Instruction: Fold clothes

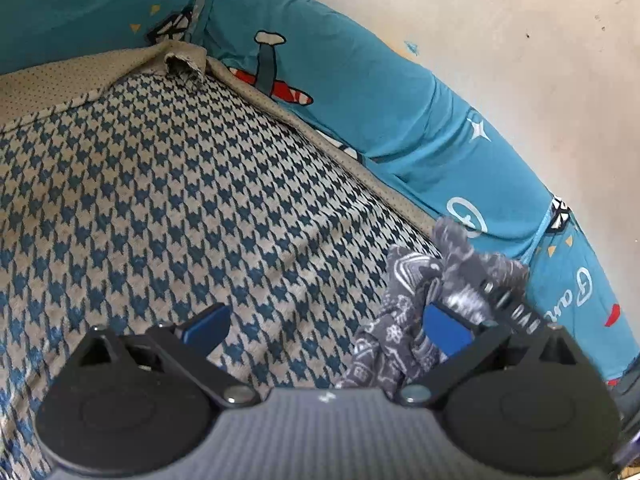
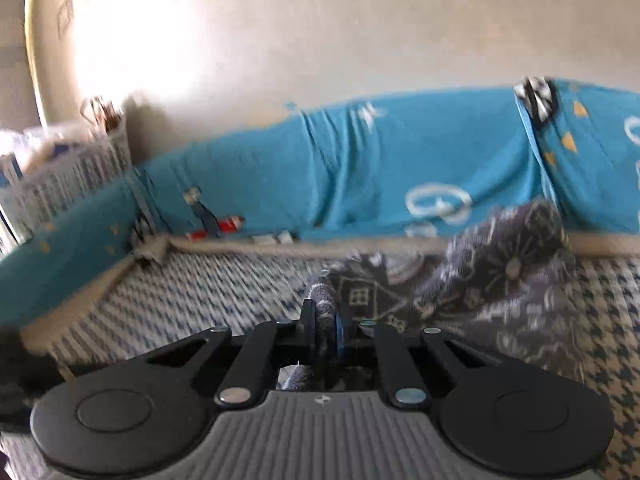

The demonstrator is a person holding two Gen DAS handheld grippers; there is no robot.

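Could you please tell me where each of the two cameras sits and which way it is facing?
Left wrist: on the left gripper, jaws open, angled down at the blue-and-beige houndstooth mat; the grey patterned garment bunches around its right finger.
Right wrist: on the right gripper, shut on that garment, looking towards the teal cartoon-print bumper cushion.
Shared: garment, mat, cushion.

Right gripper (image 2: 325, 322) clamped on a fold of grey patterned garment (image 2: 480, 272), houndstooth mat (image 2: 200, 292), teal bumper (image 2: 360, 168) behind
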